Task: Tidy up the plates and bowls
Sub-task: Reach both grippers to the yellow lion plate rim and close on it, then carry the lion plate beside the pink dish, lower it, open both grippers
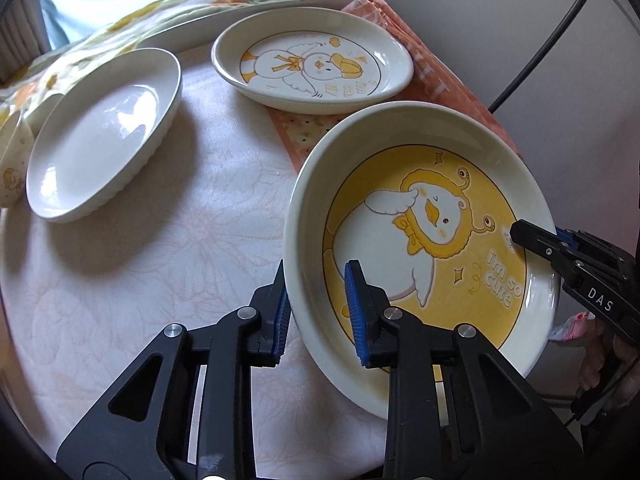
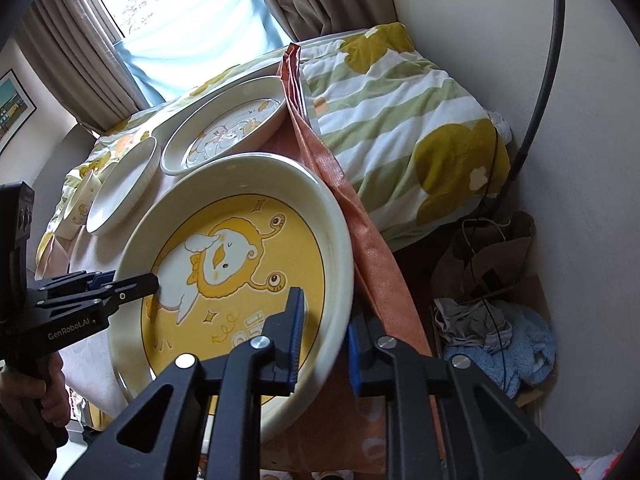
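From the left wrist, the left gripper (image 1: 316, 300) has its fingers astride the near rim of the yellow duck-print ceramic plate (image 1: 424, 240), tilted at the worktop's (image 1: 160, 260) right edge; a plain white ribbed dish (image 1: 104, 136) and white duck-print plate (image 1: 312, 68) lie unstacked farther back. From the right wrist, the right gripper (image 2: 326, 340) straddles the opposite rim, its fingers apart; stacking looks barely begun.

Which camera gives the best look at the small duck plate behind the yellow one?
The left wrist view: the small duck plate lies fully visible, its duck drawing clear. In the right wrist view the same plate is farther off, seen at a shallow angle, glare washing out the drawing.
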